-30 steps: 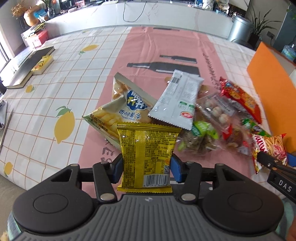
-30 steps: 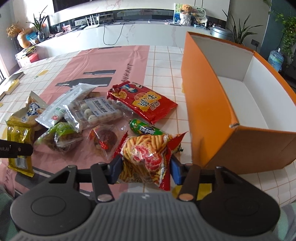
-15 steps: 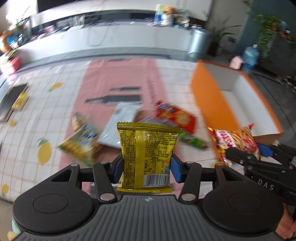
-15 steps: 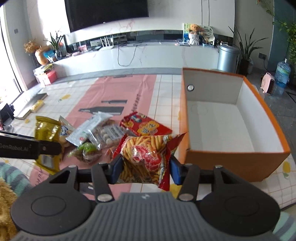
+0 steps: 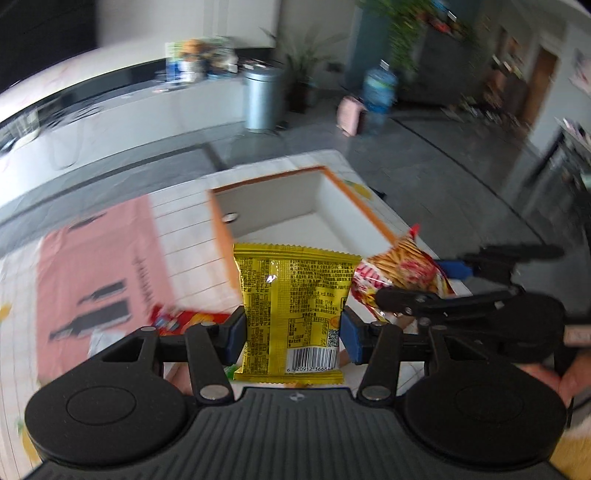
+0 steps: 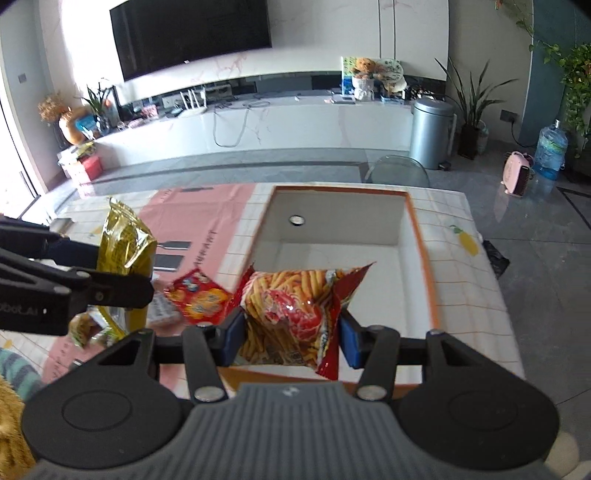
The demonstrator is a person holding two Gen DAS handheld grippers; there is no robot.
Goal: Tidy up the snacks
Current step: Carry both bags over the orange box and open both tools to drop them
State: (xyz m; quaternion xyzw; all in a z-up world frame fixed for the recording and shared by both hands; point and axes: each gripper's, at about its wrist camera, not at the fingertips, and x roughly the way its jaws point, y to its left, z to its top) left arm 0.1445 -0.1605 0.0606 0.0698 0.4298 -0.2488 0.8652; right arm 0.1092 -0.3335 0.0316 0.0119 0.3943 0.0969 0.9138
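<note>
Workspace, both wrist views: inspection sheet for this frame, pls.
Surface: table under a white checked cloth with lemon prints and a pink centre strip.
Job's things: open orange cardboard box with white inside, nothing seen inside; yellow foil snack packet; red packet of stick snacks.
Clutter: flat red snack bag and other packets lying left of the box.
Grippers: left hand-held gripper shut on the yellow packet; right hand-held gripper shut on the stick snacks, above the box's near edge.
Cables: one loose over the white TV bench.
Surroundings: wall TV, silver bin, blue water bottle.
</note>
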